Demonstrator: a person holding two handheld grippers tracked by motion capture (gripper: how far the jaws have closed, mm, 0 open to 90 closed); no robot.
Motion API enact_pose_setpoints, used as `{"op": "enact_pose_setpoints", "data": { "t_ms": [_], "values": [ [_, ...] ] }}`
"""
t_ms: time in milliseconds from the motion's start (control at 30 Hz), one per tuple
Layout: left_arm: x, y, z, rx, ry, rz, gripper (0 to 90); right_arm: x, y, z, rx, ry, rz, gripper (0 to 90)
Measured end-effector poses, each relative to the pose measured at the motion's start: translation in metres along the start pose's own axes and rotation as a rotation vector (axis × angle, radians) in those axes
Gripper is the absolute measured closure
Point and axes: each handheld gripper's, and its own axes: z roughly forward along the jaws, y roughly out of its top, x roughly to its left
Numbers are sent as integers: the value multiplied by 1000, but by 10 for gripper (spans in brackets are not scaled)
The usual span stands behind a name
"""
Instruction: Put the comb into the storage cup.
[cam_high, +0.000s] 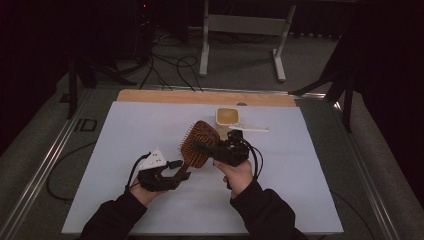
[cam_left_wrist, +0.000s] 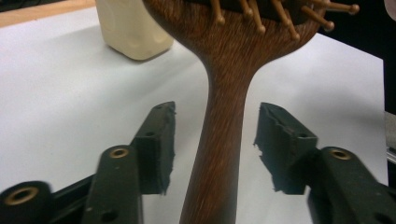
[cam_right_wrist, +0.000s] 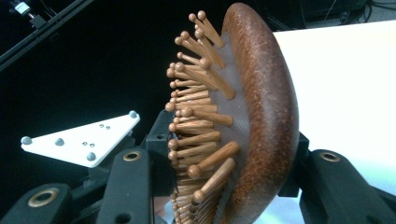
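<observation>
A wooden hairbrush (cam_high: 199, 143) is held up off the table (cam_high: 125, 130) near its middle, its head toward the far edge and its handle pointing back toward the near left corner. The right gripper (cam_high: 202, 146) is clamped on the head of the brush: in the right gripper view one jaw presses on the bristle side and the other on the rounded wooden back (cam_right_wrist: 266, 116). The left gripper (cam_high: 181, 170) has its jaws spread apart on either side of the brush handle (cam_left_wrist: 219, 140); in the left gripper view bare white sheet shows between each jaw pad and the wood, so the pads are not touching it. A hand (cam_high: 239, 175) holds the right gripper from below, and another hand (cam_high: 145, 192) holds the left one. Near the far edge of the table stands a cream plastic container (cam_high: 227, 116), with a white utensil (cam_high: 252, 128) lying just beside it, toward the right.
</observation>
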Motion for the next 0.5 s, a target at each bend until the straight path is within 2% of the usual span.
{"op": "enact_pose_setpoints", "data": {
  "t_ms": [100,200,367,467,500],
  "values": [
    [0,1,1,14,-3,4,387,-1,2,-2,-5,-2,-5,531],
    [-2,0,2,24,-17,10,317,0,7,-7,-14,-10,-32,529],
    [-3,1,2,44,-11,18,180,0,13,-12,-23,-23,-55,528],
    [0,0,0,58,-47,18,64,-1,21,-18,-42,-32,-64,529],
    [0,0,0,58,-47,18,27,-1,21,-18,-42,-32,-64,529]
  ]
}}
